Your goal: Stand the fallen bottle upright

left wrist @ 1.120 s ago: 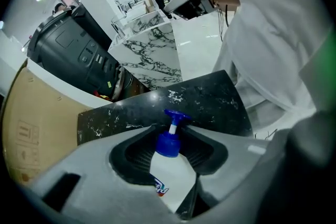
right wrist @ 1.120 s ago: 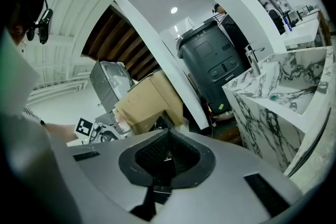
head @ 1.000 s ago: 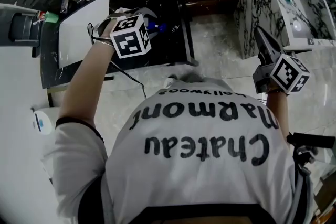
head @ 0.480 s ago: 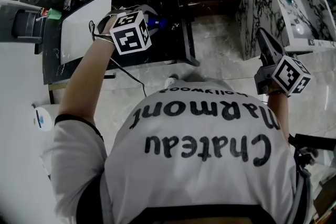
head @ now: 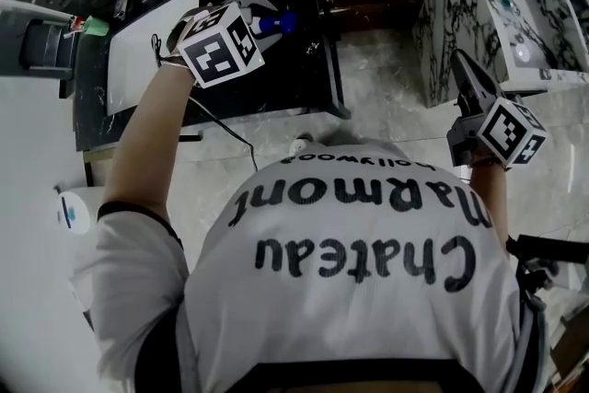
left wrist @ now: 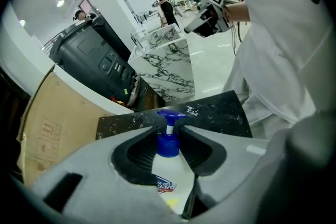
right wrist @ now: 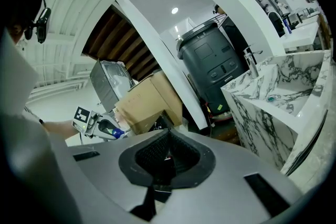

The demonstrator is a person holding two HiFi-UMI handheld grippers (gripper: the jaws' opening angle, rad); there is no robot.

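- Since a second ago the left hand-held gripper has come up and away from the person in the head view. The blue pump head now pokes out further past its marker cube.
- The right hand-held gripper hasn't shifted, parked out to the side by the marble sink unit.
- The left hand-held gripper is clamped on the bottle. In the left gripper view the dark pads squeeze the white body just under the blue collar, with the pump head sticking out past the jaw tips.
- The grip is high, near the neck. That probably lets the heavy base swing down under the jaws as the wrist tips, so the bottle can be set on its bottom.
- The bottle is over the black speckled worktop, near the white sheet. Its base is hidden behind the gripper body, so contact with the worktop can't be confirmed, though it looks lifted.
- The bottle lies along the jaws and isn't vertical yet, so the righting looks partway done, with set-down and release still to go.
- The right hand-held gripper's jaws are together with nothing between them. It is likely idle because this is a one-hand job and it stays out of the way.
- Risk: the smooth plastic could slip or twist in the pads during the tilt.
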